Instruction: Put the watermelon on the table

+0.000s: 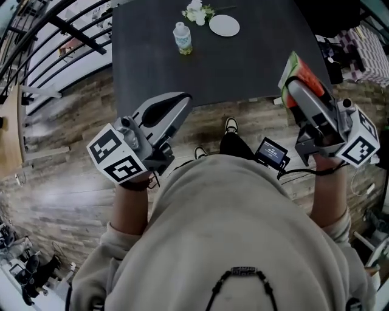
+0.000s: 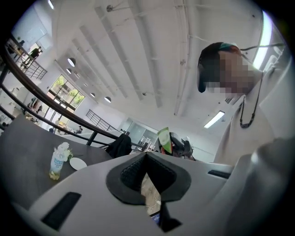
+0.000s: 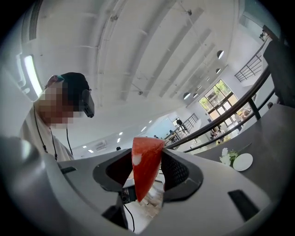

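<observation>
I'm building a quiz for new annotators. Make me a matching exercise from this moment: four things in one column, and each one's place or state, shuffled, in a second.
Things
1. watermelon slice
2. white plate
3. bottle
4. left gripper

Places or states
A. shut, with nothing between its jaws
B. clamped in the right gripper, off the table
C. lying flat on the table beside the flowers
D. standing upright on the table

Pairs: 1-B, 2-C, 3-D, 4-A
</observation>
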The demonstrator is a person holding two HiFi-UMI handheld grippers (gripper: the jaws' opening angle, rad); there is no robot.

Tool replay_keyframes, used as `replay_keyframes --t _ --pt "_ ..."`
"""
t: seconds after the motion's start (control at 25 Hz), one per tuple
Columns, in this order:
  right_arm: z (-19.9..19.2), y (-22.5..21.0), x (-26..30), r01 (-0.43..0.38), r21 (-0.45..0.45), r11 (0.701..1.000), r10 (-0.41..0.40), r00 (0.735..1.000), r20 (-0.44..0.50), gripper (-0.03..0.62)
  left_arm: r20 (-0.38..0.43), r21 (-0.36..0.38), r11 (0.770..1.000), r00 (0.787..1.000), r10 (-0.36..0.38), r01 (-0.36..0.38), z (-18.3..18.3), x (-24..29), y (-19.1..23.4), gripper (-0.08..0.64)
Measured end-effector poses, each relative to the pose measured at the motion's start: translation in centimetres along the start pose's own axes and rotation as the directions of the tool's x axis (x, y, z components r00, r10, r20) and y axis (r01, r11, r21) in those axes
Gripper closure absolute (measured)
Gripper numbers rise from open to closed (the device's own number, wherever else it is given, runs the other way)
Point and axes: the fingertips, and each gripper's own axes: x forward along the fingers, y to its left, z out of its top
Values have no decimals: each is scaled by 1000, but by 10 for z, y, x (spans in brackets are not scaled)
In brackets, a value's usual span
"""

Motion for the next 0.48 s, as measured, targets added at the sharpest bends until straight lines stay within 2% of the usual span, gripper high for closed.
replay_keyframes --t 0.08,0.24,0.4,0.48 --pt "2 -12 9 -22 16 1000 22 1000 -18 393 9 -8 1000 1000 20 -20 4 -2 5 554" --pt "15 -31 25 -78 26 997 79 996 -36 393 -19 23 995 995 95 -94 1 3 16 554" --pt "27 -51 32 -116 47 992 118 992 -47 393 14 -47 992 993 120 -119 6 19 28 554" --pt "37 -67 30 -121 50 991 124 991 -56 393 2 -29 991 991 134 -133 11 36 33 554"
